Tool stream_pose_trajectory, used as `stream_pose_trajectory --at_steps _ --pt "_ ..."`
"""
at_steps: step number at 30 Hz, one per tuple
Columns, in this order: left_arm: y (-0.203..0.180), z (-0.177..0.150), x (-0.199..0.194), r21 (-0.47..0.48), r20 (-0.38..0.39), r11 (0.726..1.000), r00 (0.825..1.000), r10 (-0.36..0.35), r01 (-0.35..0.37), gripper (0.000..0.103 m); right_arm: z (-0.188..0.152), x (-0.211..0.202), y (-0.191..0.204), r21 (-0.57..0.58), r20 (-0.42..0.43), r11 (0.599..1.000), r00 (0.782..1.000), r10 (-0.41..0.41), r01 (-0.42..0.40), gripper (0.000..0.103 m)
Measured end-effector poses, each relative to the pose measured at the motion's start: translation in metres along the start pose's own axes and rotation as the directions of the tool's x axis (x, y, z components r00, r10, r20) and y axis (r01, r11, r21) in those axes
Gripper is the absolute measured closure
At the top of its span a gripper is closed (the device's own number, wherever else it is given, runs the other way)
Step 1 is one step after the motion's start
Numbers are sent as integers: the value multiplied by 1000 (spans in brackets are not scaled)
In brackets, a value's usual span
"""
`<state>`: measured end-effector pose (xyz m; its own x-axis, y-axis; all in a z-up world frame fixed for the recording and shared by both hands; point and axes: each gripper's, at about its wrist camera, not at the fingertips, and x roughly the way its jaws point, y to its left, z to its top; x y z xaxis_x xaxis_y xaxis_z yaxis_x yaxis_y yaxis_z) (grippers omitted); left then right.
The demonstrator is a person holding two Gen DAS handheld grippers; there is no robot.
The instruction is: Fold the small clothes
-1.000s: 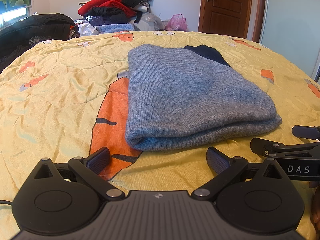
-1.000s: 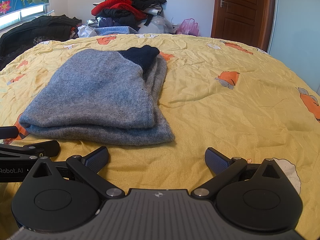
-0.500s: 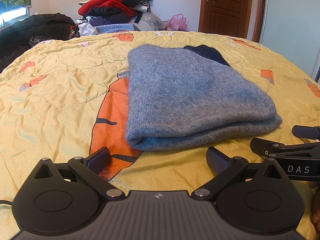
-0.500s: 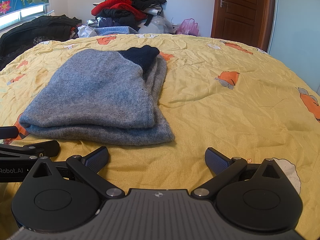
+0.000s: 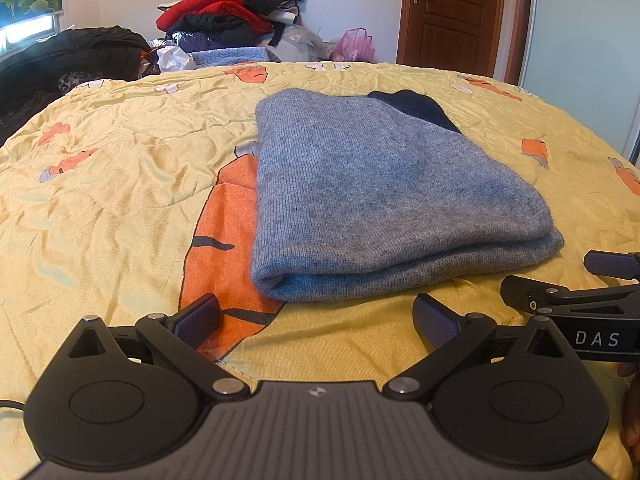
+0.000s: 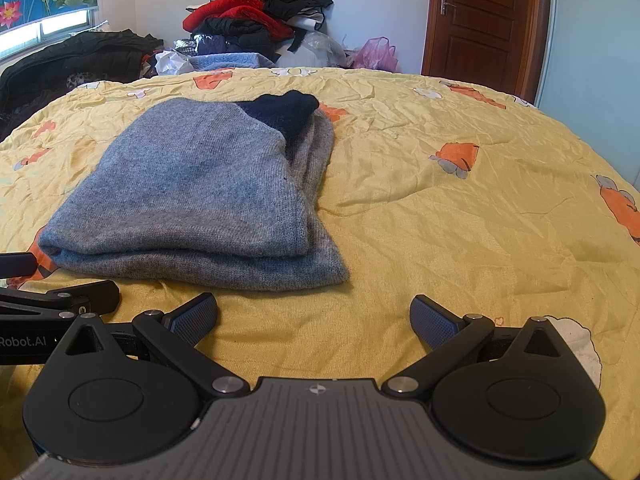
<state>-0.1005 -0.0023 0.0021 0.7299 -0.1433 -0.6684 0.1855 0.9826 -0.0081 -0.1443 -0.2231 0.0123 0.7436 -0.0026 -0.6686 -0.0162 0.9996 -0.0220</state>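
Still folded sweater [image 5: 384,196] (nothing shifted)

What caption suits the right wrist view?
Folded grey sweater on the yellow quilt, ahead-left of the open right gripper.

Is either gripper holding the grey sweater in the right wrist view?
No: the right gripper is open over bare yellow bedspread, and the folded grey sweater lies untouched ahead of its left finger.

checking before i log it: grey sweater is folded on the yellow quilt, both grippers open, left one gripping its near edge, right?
Not quite. The left gripper grips nothing: the left wrist view shows its jaws open short of the sweater. The rest holds: folded on the quilt, right gripper open.
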Motion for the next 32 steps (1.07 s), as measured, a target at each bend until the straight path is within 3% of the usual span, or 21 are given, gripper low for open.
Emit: stream_pose_trajectory --at_steps 32 --pt "-2 0 -3 14 -10 1000 1000 19 -19 0 0 0 0 0 1 1000 1000 0 0 0"
